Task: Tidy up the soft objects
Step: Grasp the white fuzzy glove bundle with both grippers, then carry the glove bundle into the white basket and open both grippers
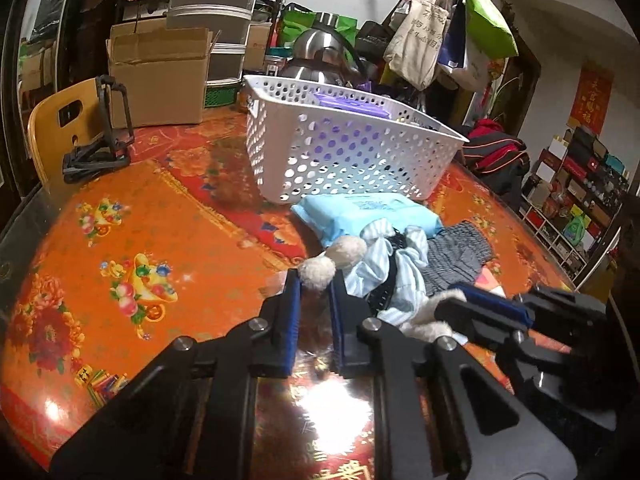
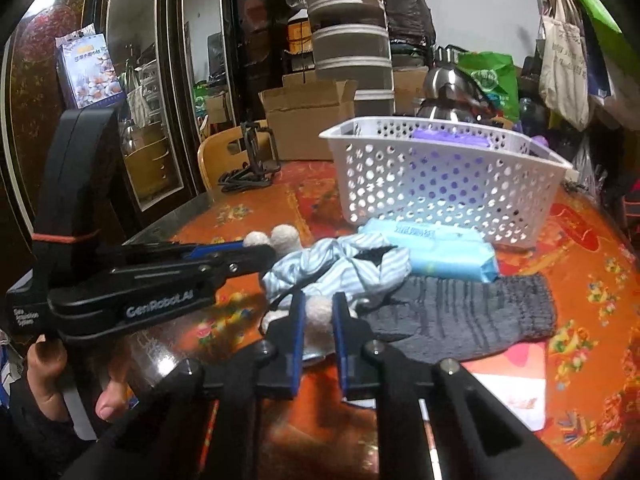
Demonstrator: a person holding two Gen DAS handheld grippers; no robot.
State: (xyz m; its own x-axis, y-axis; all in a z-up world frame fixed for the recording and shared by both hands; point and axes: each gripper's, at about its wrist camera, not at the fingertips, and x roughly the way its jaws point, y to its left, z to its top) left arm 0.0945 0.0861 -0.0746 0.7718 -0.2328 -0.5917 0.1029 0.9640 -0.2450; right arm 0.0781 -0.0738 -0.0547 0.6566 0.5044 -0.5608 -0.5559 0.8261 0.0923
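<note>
A striped light-blue plush toy [image 1: 396, 268] with white fuzzy limbs lies on the red table [image 1: 140, 220] in front of a white perforated basket [image 1: 340, 152]. My left gripper [image 1: 314, 280] is shut on one white fuzzy limb [image 1: 318, 274]. My right gripper [image 2: 318, 312] is shut on another white limb [image 2: 318, 316] of the same toy [image 2: 340, 264]. A light-blue soft pack [image 2: 440, 248] and a grey knit glove [image 2: 460, 312] lie beside the toy. A purple item [image 2: 452, 138] sits inside the basket [image 2: 440, 184].
A cardboard box [image 1: 160, 80], a black phone stand [image 1: 104, 140] and a steel kettle [image 1: 320, 56] stand at the table's far side. A wooden chair [image 1: 60, 128] is at the left edge. White and pink paper [image 2: 512, 384] lies near the glove.
</note>
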